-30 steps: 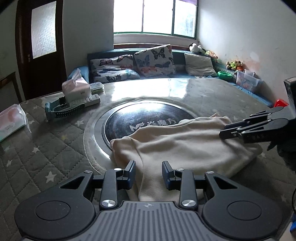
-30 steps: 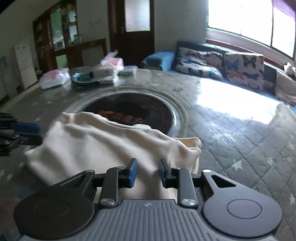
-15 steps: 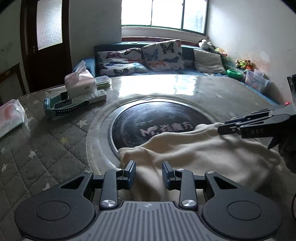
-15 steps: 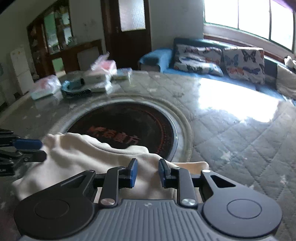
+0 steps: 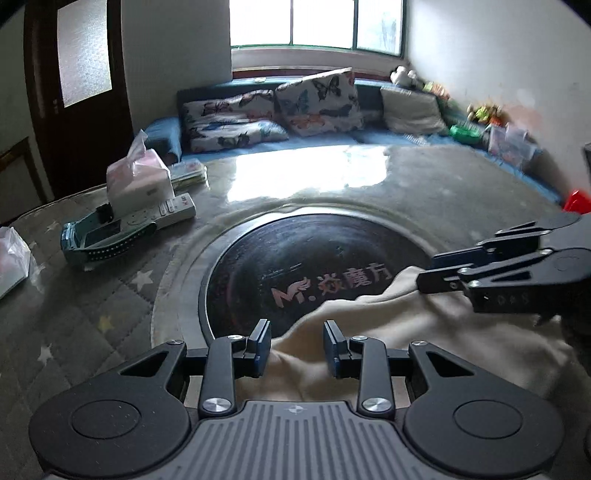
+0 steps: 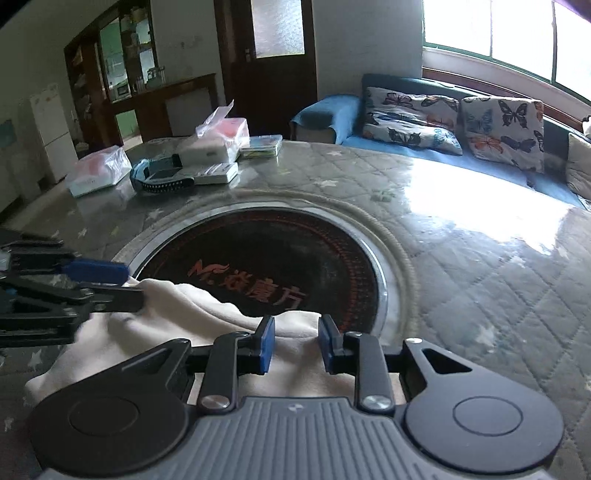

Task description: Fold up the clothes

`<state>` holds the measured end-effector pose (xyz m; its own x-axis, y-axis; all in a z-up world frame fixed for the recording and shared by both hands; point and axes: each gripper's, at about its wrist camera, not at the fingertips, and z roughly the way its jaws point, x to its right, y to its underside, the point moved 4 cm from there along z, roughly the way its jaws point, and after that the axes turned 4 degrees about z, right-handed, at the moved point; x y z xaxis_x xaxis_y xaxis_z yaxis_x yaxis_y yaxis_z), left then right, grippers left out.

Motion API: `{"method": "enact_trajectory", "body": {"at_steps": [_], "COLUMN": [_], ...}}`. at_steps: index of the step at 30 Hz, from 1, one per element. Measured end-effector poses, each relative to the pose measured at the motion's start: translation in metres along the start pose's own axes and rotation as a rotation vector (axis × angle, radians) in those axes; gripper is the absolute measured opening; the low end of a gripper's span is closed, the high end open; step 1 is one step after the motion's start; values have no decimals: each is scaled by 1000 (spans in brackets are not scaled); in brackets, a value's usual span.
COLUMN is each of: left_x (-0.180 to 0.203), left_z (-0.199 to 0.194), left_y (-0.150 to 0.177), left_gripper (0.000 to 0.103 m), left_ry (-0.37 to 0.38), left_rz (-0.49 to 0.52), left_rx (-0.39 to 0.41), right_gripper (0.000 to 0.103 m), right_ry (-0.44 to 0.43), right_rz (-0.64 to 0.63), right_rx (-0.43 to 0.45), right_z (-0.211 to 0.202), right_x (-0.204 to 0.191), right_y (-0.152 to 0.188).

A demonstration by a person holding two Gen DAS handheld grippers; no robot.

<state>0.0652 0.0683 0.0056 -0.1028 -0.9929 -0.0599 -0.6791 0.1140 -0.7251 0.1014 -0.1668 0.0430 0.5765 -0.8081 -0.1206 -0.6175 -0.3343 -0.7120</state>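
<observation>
The cream garment (image 5: 424, 332) lies bunched at the near edge of the dark round table inset (image 5: 314, 273), both the left gripper (image 5: 297, 345) and the right gripper (image 6: 293, 345) with fingers apart over it, so folding looks barely begun

Bright window (image 5: 314, 22) daylight glares off the table (image 5: 306, 173); fisheye edges blur.

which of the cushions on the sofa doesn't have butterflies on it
The plain beige cushion at the right end of the sofa, near the toys. The other two cushions are white with a colourful butterfly print.
</observation>
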Motion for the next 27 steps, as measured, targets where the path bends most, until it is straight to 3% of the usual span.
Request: {"method": "enact_trajectory", "body": {"at_steps": [4,8,14,19,27], "left_x": [-7,-16,-35,-27,-37], "left_z": [18,11,-16,-30,-25], "left_y": [-1,0,8,23,36], "left_gripper": [35,34,34,36,38], "left_ry": [-16,-10,3,23,-12], "left_rz": [-28,-55,-139,-118,-152], "left_rx": [-29,1,37,44,7], "right_gripper": [25,26,30,31,32], "right_ry": [36,27,-46,-92,-55], "right_rz": [-6,-17,-73,-113,-114], "right_rx": [1,18,34,14,-16], "right_z": [7,-1,-12,1,24], "right_x": [2,0,-26,-51,-56], "right_y": [-2,-6,-8,-6,-6]}}
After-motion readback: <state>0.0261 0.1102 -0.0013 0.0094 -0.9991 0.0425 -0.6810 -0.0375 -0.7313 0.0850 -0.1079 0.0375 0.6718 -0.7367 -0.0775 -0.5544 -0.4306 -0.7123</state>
